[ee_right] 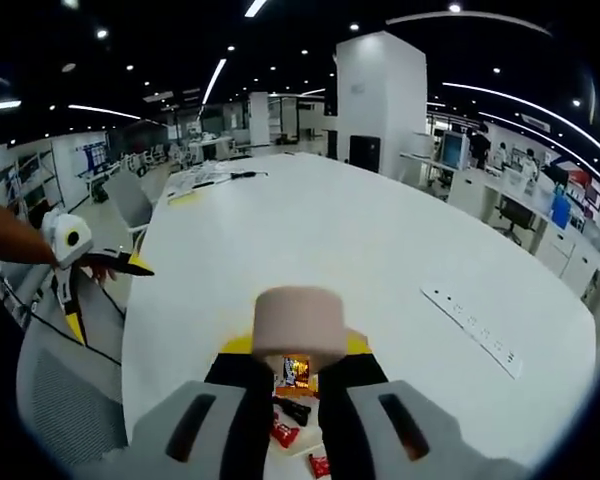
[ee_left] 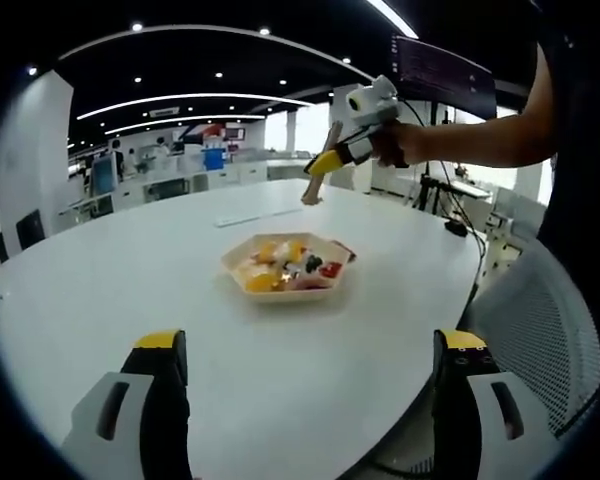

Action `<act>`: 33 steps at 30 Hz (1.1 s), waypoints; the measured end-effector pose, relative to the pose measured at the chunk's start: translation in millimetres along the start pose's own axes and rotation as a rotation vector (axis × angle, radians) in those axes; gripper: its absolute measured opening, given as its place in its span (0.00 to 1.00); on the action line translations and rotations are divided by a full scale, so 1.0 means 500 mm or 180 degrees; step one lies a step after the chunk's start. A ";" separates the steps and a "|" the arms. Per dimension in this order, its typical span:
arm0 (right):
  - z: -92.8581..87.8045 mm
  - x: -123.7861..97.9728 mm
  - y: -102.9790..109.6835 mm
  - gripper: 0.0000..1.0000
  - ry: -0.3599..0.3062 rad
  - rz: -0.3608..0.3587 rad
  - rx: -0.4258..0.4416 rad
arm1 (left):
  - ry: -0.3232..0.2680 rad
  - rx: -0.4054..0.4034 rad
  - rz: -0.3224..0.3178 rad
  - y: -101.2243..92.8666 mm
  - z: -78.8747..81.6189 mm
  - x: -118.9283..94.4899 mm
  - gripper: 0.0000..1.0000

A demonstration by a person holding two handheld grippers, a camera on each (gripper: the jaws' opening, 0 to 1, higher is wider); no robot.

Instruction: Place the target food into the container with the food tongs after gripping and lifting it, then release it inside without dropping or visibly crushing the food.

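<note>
The right gripper, fingers clamped on what seem to be tongs, hovers above the food tray on the tabletop. The left gripper's fingers stand apart. Next: descend and grip.

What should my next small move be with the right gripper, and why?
Probably lower the right gripper toward the tray. It holds the tan tongs well above the white table, with the food beneath them, so nothing can be gripped yet.
</note>
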State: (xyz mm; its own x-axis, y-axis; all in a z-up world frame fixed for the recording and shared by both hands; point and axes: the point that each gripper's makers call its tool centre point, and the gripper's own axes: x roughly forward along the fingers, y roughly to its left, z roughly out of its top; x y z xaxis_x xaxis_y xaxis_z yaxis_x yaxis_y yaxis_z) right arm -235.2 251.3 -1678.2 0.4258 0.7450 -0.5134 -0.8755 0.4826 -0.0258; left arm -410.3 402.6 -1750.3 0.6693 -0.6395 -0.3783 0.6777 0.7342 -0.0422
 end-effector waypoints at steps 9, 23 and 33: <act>0.020 0.024 0.019 0.15 -0.0039 0.0084 -0.0051 | -0.0013 -0.0003 0.0019 0.003 0.001 -0.001 0.99; 0.022 0.019 0.021 0.17 -0.0078 0.0116 -0.0140 | -0.0009 0.0000 0.0010 0.002 0.001 -0.001 0.99; 0.014 0.009 -0.001 0.18 -0.0088 0.0015 -0.0070 | -0.0003 0.0007 0.0007 0.000 0.001 -0.001 0.99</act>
State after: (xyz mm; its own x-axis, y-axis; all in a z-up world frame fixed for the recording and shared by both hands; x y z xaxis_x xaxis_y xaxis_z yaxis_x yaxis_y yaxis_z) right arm -231.3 257.8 -1674.2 0.4275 0.7599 -0.4897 -0.8822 0.4690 -0.0423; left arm -410.3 402.7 -1749.8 0.6711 -0.6380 -0.3776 0.6768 0.7351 -0.0394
